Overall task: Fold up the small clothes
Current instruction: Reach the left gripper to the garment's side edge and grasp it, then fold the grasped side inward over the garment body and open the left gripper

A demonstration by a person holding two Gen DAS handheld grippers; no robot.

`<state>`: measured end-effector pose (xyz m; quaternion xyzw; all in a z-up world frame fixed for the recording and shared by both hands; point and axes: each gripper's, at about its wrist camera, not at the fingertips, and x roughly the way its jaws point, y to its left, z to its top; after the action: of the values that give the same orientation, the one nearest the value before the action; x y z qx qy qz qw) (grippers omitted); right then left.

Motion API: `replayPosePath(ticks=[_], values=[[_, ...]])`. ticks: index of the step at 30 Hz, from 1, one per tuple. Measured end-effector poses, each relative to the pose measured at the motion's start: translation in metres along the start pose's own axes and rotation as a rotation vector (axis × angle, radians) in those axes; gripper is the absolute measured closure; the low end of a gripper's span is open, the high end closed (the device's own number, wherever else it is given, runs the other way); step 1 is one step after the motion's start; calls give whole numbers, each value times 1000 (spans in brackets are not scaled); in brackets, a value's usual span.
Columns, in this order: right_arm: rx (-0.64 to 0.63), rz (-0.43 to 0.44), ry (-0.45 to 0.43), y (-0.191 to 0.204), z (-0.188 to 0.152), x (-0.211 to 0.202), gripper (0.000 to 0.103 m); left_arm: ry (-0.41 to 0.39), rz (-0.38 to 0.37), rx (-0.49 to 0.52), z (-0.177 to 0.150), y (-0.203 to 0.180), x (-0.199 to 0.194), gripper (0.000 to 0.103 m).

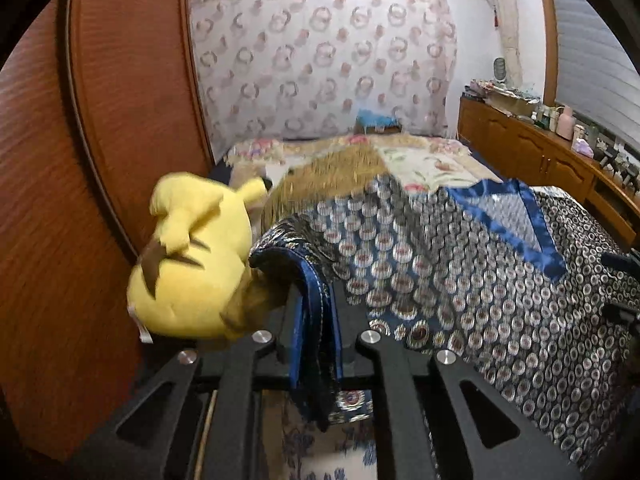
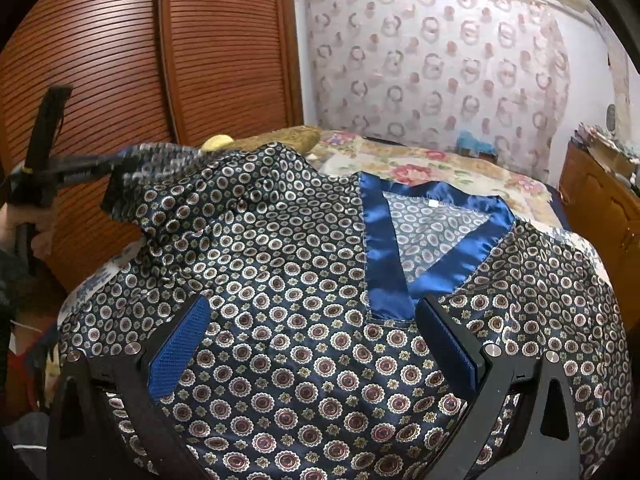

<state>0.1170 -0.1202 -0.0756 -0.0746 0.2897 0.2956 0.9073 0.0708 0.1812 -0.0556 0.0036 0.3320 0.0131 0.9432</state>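
Underneath both grippers lies a bed with floral bedding, flanked by a louvred wooden wardrobe and a patterned curtain at the far wall. Spread across the bed is a patterned satin top with blue V-neck trim. Right gripper hovers over its chest, jaws wide apart, holding nothing. Left gripper is clamped on the lifted sleeve hem. A yellow plush toy sits just beside that sleeve. A wooden sideboard carries clutter.
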Motion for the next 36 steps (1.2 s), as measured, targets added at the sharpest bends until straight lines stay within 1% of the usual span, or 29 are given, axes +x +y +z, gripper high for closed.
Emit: replayPosePath(ticks=[3, 5, 8, 10, 14, 18, 20, 22, 27, 31, 32, 34, 36], values=[[1, 3, 2, 1, 0, 1, 0, 15, -8, -30, -12, 4, 2, 93], [-1, 2, 3, 1, -1, 3, 0, 19, -28, -52, -20, 5, 1, 93], [-4, 3, 2, 1, 0, 3, 0, 2, -56, -55, -26, -1, -4, 93], [-8, 0, 4, 2, 0, 3, 0, -19, -68, -45, -25, -7, -9, 95], [-7, -6, 3, 3, 0, 3, 0, -86, -84, -16, -9, -21, -26, 96], [-2, -14, -5, -2, 1, 1, 0, -133, -135, 3, 20, -38, -33, 96], [3, -21, -11, -6, 2, -1, 0, -141, -155, 26, 34, -49, -31, 96], [8, -29, -19, -10, 3, -5, 0, -141, -190, 59, 48, -68, -26, 96], [29, -49, -28, -22, 1, -11, 0, -119, -246, 107, 63, -104, -16, 96], [45, -60, -27, -32, 0, -14, 0, -105, -301, 126, 63, -122, -13, 89], [48, -61, -26, -32, -1, -13, 0, -103, -307, 132, 62, -127, -13, 84], [53, -64, -24, -36, -2, -13, 0, -99, -311, 139, 61, -131, -14, 81], [56, -66, -23, -38, -3, -13, 0, -100, -317, 139, 60, -131, -17, 74]])
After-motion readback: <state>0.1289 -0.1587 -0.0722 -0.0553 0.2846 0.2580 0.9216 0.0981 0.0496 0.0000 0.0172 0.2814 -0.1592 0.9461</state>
